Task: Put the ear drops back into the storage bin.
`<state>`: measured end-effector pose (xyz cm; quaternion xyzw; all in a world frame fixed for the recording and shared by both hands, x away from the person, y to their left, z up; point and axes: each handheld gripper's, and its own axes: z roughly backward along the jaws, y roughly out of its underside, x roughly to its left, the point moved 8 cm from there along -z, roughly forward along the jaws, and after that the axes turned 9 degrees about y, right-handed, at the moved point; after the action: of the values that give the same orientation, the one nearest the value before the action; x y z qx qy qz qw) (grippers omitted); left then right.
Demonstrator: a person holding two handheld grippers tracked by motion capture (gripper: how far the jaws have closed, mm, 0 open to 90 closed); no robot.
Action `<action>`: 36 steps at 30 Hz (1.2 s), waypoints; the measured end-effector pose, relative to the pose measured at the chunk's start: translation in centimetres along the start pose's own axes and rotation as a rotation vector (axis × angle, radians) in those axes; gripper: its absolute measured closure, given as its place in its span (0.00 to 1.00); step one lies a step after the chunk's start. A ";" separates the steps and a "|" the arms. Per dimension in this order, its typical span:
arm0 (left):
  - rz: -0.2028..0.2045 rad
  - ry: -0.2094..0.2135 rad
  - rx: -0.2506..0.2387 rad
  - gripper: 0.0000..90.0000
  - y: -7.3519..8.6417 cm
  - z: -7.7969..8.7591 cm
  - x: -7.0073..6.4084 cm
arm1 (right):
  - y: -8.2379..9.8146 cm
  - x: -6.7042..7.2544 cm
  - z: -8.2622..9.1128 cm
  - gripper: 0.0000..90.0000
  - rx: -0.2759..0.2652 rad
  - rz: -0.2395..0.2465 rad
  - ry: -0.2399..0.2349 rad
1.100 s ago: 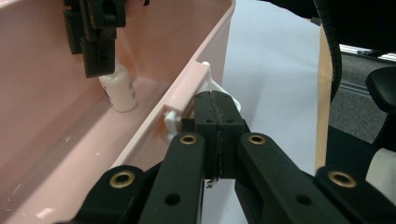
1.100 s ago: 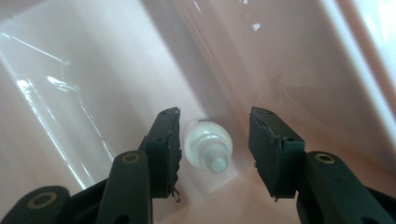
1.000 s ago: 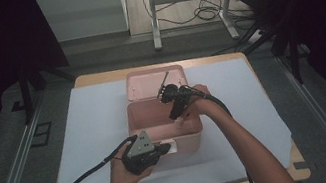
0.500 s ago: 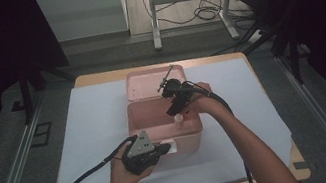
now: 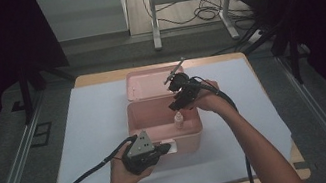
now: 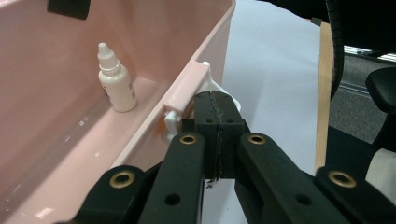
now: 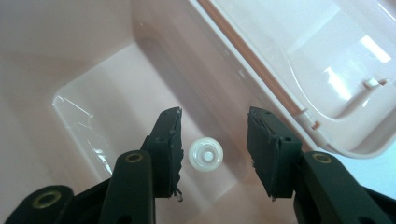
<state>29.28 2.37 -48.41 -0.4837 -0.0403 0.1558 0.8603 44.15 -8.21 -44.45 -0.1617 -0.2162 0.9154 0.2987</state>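
At the pink box's (image 5: pixel 164 122) front edge, the left gripper (image 6: pixel 216 109) is clamped tight on its white latch (image 6: pixel 205 74), apparently to steady it. Inside the box, near the right wall, the dropper bottle (image 5: pixel 178 119) stands upright. Above it the right gripper (image 7: pixel 212 149) hangs parted; its jaws have just been narrowing, touching nothing.

left tool (image 5: pixel 161 150) clamped tight, held level; right tool (image 5: pixel 179 104) points down, jaws apart, just narrowing.
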 end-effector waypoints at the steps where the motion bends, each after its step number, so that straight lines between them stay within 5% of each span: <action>1: 0.001 0.000 -0.001 1.00 0.0 0.0 0.0 | 0.0 0.0 0.1 0.62 -0.003 -0.010 -0.002; 14: 0.001 -0.001 -0.003 1.00 0.0 0.0 0.0 | 0.9 -0.9 1.5 0.66 -0.071 -0.062 -0.024; 36: -0.003 -0.003 0.000 1.00 0.0 0.0 0.0 | 2.9 -3.2 3.5 0.65 -0.160 -0.128 0.016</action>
<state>29.24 2.38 -48.44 -0.4834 -0.0422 0.1553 0.8605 43.76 -13.36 -42.40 -0.1780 -0.2964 0.8728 0.3444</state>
